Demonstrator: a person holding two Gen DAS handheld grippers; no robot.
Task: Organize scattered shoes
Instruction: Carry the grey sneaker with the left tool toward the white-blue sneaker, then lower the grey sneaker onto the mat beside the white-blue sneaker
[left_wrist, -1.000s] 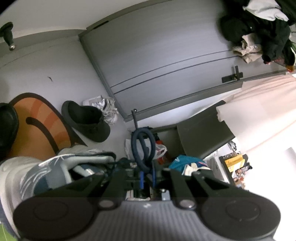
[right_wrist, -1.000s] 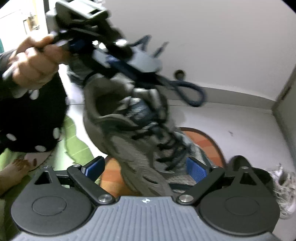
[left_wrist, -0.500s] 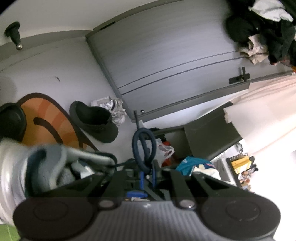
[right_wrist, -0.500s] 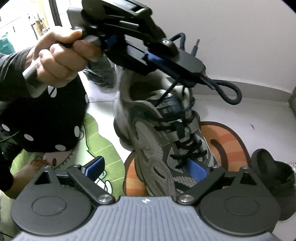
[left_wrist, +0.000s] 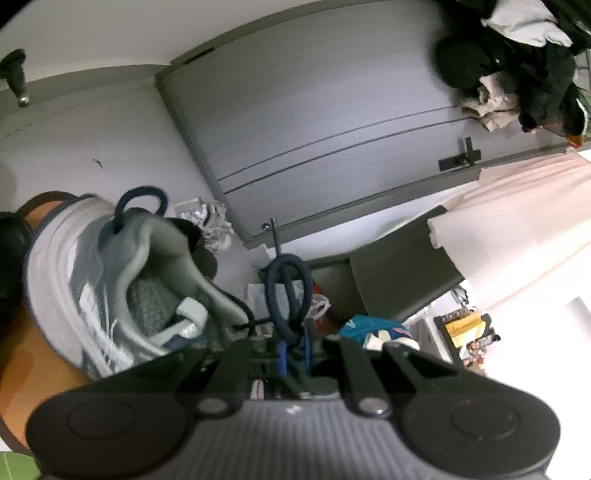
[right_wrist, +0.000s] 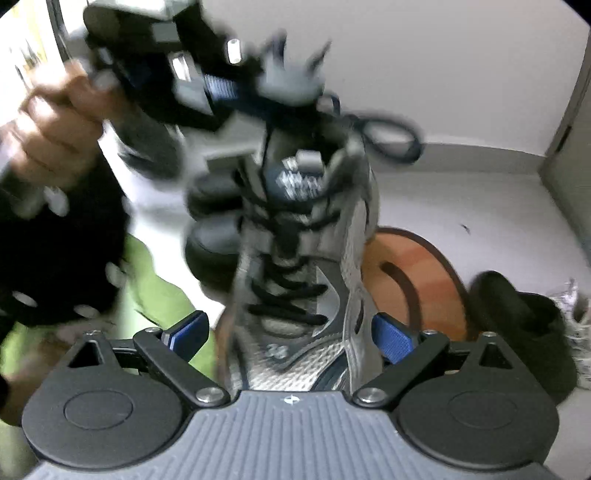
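Observation:
A grey sneaker (right_wrist: 306, 280) with black laces hangs in the air, toe down. My left gripper (left_wrist: 293, 350) is shut on its dark blue cord loop (left_wrist: 286, 295), and the shoe (left_wrist: 122, 288) dangles to the left with its opening facing the camera. In the right wrist view the left gripper (right_wrist: 288, 85) shows blurred at the top, held by a hand (right_wrist: 55, 140). My right gripper (right_wrist: 290, 332) is open, its blue pads (right_wrist: 188, 332) on either side of the sneaker's toe. There is a gap at the left pad; the right pad is close to the shoe.
A black slipper (right_wrist: 517, 325) and a white sneaker (right_wrist: 576, 314) lie on the pale floor to the right of an orange mat (right_wrist: 413, 273). A green mat (right_wrist: 159, 295) lies to the left. A grey cabinet door (left_wrist: 332, 129) and a heap of clothes (left_wrist: 517, 55) are beyond.
The hanging sneaker has swung and turned, and its opening now faces the left camera. Its toe has come squarely between my right gripper's open fingers. The left gripper has stayed shut on the loop.

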